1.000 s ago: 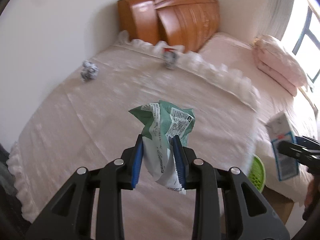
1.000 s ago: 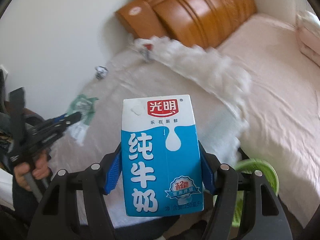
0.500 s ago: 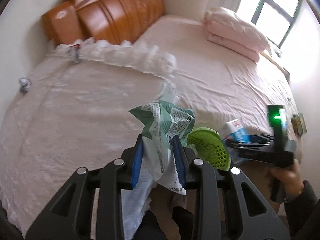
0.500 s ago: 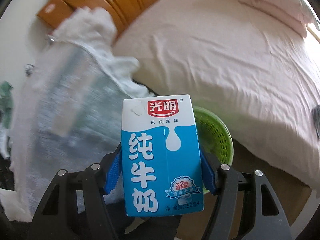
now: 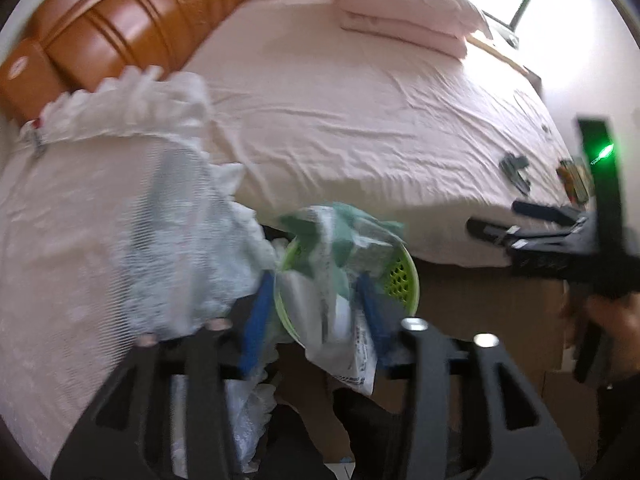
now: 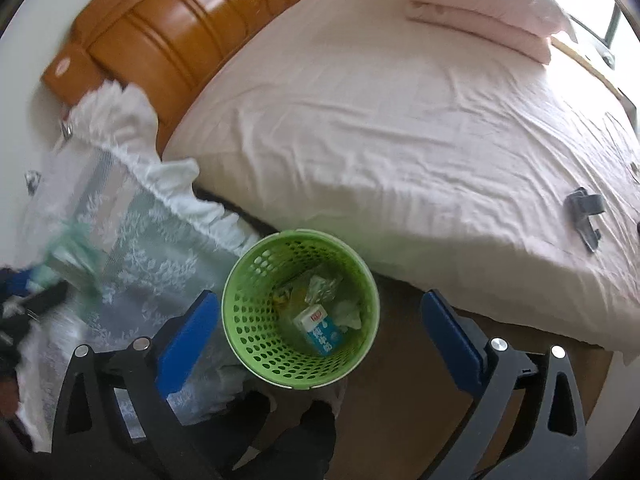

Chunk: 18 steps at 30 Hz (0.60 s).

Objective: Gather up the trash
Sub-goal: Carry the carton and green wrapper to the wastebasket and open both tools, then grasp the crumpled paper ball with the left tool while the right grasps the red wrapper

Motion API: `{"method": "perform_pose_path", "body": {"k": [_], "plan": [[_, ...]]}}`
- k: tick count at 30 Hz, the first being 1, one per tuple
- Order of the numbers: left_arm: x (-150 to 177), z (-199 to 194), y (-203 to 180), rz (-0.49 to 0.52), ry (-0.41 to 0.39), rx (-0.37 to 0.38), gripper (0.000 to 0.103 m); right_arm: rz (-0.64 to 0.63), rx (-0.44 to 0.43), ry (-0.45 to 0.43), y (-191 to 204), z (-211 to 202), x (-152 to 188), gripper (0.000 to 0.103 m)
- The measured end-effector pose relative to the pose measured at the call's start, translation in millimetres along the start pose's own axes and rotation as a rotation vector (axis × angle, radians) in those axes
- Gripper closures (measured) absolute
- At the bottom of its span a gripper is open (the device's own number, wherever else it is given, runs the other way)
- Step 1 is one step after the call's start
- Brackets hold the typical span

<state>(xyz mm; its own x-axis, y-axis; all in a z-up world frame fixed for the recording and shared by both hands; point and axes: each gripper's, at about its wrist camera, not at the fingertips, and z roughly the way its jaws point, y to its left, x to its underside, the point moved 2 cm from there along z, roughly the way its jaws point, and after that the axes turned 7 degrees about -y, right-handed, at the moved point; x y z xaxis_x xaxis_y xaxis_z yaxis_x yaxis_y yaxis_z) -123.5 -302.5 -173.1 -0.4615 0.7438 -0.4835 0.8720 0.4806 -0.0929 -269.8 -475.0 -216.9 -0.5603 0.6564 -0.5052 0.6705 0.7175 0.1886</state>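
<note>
A green mesh basket (image 6: pixel 240 280) stands on the floor between the lace-covered table and the bed. The blue-and-white milk carton (image 6: pixel 320 330) lies inside it on other scraps. My right gripper (image 6: pixel 320 300) hangs over the basket, its jaws opening wide with nothing between them. In the left wrist view, my left gripper (image 5: pixel 314 316) is above the basket (image 5: pixel 400 276). Its jaws are opening, and the crumpled green-and-white wrapper (image 5: pixel 336 276) sits loosely between the blue pads. The right gripper (image 5: pixel 494 216) shows at the right there. The left gripper (image 6: pixel 36 300) and wrapper (image 6: pixel 72 256) appear blurred at the left edge.
A bed with a pink sheet (image 6: pixel 400 140), folded pillows (image 6: pixel 480 12) and a wooden headboard (image 6: pixel 180 28) fills the back. A lace cloth (image 6: pixel 132 240) covers the table on the left. A grey clip-like object (image 6: pixel 584 208) lies on the bed. Dark clothing (image 6: pixel 288 440) shows below.
Both grippers swung right from the lace table to above the basket. The right jaws spread and the milk carton dropped in. The left jaws widened around the wrapper.
</note>
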Motion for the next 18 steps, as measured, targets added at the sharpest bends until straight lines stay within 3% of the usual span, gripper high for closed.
{"method": "perform_pose_path", "body": {"k": [1, 4, 9, 18], "plan": [[0, 5, -6, 0.01, 0.014, -0.012, 0.027, 0.005, 0.0, -0.007, -3, -6, -1, 0.003], [1, 4, -11, 0.017, 0.003, -0.048, 0.012, 0.014, -0.002, -0.031, -8, -21, -5, 0.003], [0, -22, 12, -0.058, -0.04, -0.05, 0.008, 0.005, -0.028, -0.066, 3, -44, -11, 0.003], [14, -95, 92, -0.185, -0.165, -0.234, 0.008, -0.068, -0.094, -0.122, 57, -65, -32, 0.003]]}}
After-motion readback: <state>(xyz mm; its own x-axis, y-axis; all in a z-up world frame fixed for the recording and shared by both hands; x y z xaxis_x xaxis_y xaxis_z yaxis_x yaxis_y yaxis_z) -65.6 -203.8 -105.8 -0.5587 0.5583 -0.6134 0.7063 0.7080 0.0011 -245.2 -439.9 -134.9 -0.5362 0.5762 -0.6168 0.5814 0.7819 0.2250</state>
